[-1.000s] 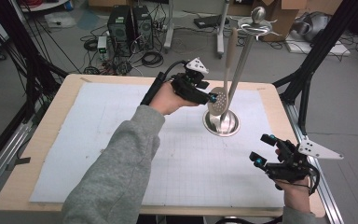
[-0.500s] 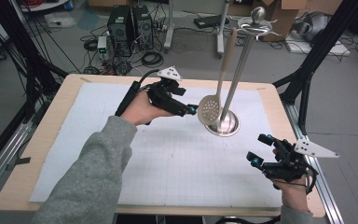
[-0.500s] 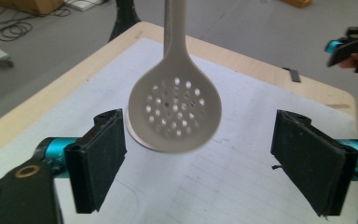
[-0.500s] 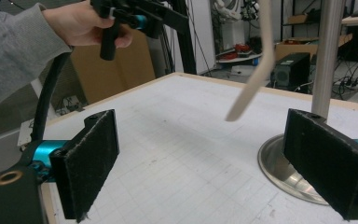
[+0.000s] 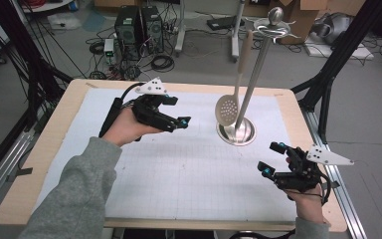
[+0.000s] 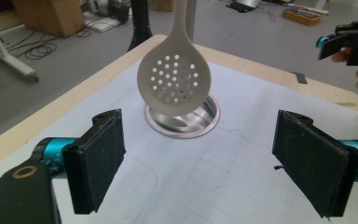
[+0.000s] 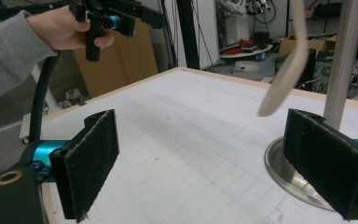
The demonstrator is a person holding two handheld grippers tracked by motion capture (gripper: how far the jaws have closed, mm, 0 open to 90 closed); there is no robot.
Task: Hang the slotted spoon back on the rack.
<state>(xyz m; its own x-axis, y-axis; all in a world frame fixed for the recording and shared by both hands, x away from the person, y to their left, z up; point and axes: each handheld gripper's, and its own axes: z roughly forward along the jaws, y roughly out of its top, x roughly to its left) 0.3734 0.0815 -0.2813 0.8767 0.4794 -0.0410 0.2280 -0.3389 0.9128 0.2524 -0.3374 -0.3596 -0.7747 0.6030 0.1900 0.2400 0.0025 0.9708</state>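
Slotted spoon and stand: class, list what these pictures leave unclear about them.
- Slotted spoon: handle top cut off by the left gripper view's upper edge.
- Its hanging point on the stand: too small in the high view.
- Stand base: partly behind the right gripper's fingers.

High view: overhead, looks fwd/down on whole desk [image 5: 45,149]. Left gripper view: low, close, faces slotted spoon [image 6: 174,77] at 12 o'clock. Right gripper view: near desk level, spoon edge-on at 2 o'clock. All three share spoon + stand base [image 5: 237,132].
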